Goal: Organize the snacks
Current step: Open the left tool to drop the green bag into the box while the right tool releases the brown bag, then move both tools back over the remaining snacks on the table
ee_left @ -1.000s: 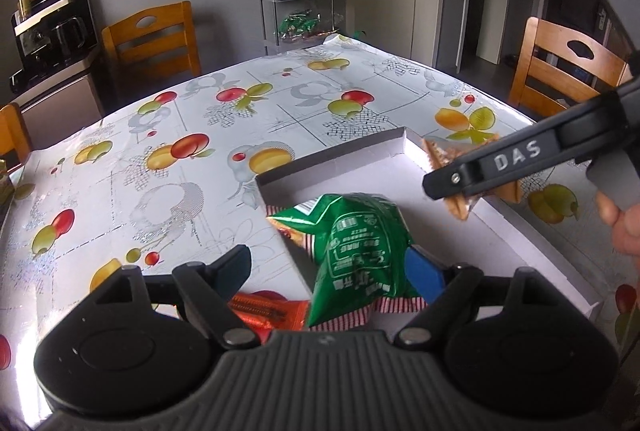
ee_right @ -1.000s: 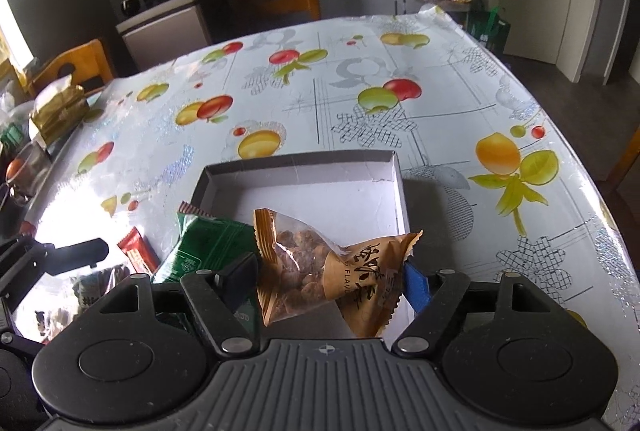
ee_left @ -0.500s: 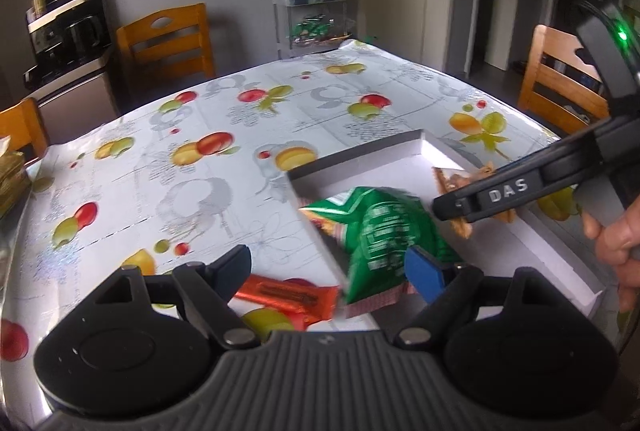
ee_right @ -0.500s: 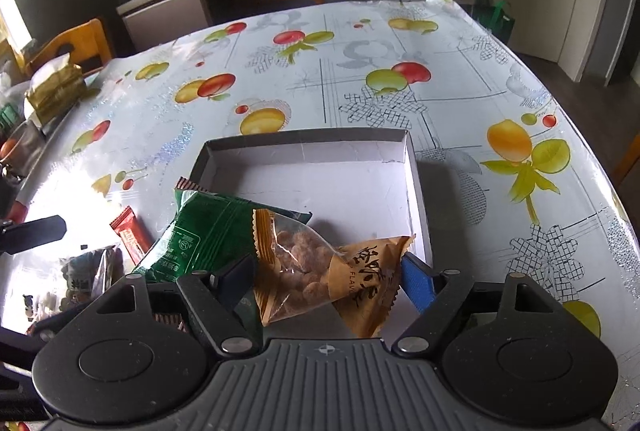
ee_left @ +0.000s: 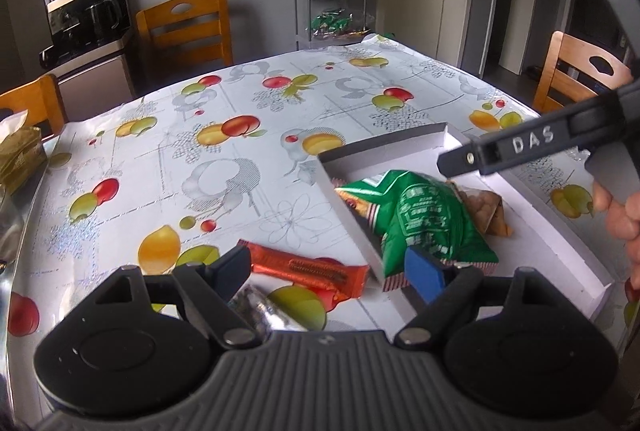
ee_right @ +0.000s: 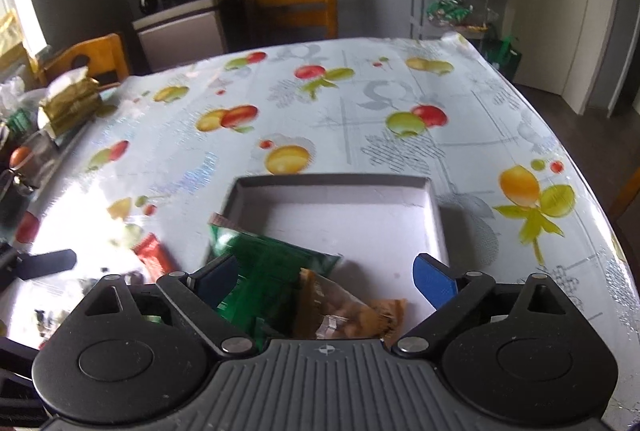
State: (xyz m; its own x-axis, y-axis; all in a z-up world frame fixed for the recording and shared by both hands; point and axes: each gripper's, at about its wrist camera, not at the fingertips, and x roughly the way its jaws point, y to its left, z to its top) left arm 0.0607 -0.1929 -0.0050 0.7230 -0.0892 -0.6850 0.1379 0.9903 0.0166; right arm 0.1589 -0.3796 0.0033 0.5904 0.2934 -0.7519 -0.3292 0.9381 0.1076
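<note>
- Since a second ago the right gripper has let go of the tan nut packet: its jaws are opening wide, and the packet, then pinched between the pads, now lies loose below them on the floor of the white tray.
- The left gripper has drawn back toward the near-left; its jaws stand well apart with nothing clamped, and the orange bar and a silvery wrapper have come into sight between and below its fingers.
- The green bag lies over the tray's near-left wall, mostly inside, its striped end hanging past the rim; in the left view the nut packet sits just behind it, touching.
- The tray rests on the fruit-print tablecloth, its far half bare.
- Step in hand, as I judge it: the drop of the nut packet is just finishing, with two snacks in the tray and at least the orange bar left out on the cloth.
- The next move likely calls for the left gripper to come down over the orange bar, jaws across its narrow width, close, and carry it over the tray wall; the bag's overhang may need a nudge inward.
</note>
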